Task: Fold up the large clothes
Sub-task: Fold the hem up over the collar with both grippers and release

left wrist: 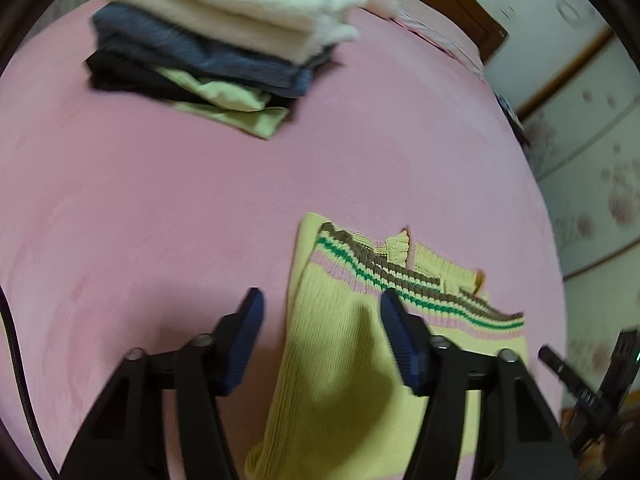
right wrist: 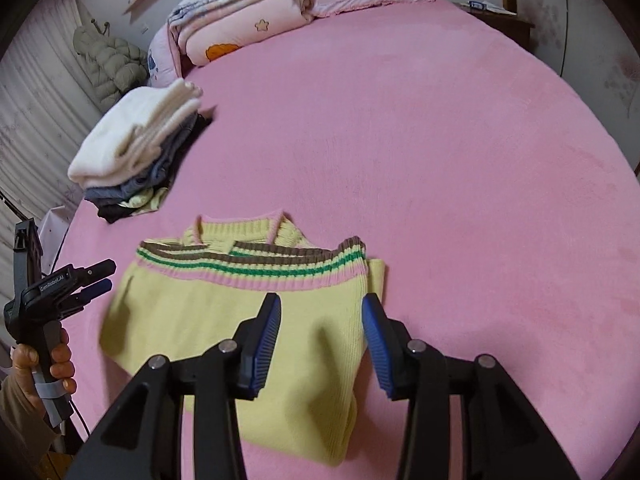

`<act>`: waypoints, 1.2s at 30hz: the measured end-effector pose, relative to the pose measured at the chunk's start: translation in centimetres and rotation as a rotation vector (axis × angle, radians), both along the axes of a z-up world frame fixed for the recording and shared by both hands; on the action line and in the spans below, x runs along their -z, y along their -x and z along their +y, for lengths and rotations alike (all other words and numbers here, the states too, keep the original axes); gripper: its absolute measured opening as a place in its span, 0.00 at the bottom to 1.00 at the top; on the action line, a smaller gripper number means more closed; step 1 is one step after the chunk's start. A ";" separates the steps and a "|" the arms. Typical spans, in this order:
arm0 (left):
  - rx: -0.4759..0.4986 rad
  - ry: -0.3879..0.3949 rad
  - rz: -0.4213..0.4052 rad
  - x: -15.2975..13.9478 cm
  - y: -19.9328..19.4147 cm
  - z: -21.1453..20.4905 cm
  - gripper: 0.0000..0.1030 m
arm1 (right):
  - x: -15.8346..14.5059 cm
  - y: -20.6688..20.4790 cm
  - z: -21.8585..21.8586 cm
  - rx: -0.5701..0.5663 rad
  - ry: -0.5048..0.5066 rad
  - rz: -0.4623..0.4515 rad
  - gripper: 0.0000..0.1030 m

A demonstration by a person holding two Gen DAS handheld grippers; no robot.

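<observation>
- A yellow sweater (right wrist: 224, 320) is being shown lying folded on a pink bed (right wrist: 440, 160).
- Brown, green and pink stripes are being seen across the top part of the sweater, and its neck hole is being turned toward the far end of the bed.
- The right claw (right wrist: 320, 344) is being held over the right side of the sweater. Its blue pads (right wrist: 266, 344) are being kept apart, and nothing is being pinched between them.
- The left claw (left wrist: 322, 340) is being held over the left edge of the sweater. Its pads are being kept apart too, and the cloth is not being squeezed, so it is let go.
- In the right wrist view, the left claw is being seen at the left edge of the bed, and its handle is being gripped by a hand (right wrist: 44, 368).
- A pile of folded clothes (right wrist: 136, 148) is being kept near the far left of the bed, well apart from the sweater. A white piece is being seen on top, with blue, black and light green pieces under it.
- A folded quilt (right wrist: 240, 20) with flower pictures is being seen at the head of the bed.
- A puffy green jacket (right wrist: 112, 64) is being seen against the wall by the curtain.
</observation>
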State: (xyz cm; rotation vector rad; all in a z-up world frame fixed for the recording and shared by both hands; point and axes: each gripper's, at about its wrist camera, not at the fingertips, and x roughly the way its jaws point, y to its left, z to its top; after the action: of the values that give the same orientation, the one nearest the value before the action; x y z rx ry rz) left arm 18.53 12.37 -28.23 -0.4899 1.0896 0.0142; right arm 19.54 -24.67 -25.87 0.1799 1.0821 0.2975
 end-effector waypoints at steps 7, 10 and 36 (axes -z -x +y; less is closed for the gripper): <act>0.102 -0.134 0.023 1.2 -2.3 -2.7 0.12 | 2.6 -2.4 1.2 -0.043 0.088 0.009 0.38; 0.113 -0.202 0.008 0.7 -2.2 -3.5 0.07 | 3.2 -2.6 1.8 -0.060 0.133 0.022 0.07; 0.072 -0.220 -0.045 -3.8 -0.8 -7.3 0.60 | -3.1 0.9 5.3 0.009 0.031 -0.126 0.24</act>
State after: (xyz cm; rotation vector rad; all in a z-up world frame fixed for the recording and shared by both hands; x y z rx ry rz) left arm 19.32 5.02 -24.39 -0.2515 1.0463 0.0587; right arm 18.63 -19.38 -22.75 0.1363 0.9600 0.2797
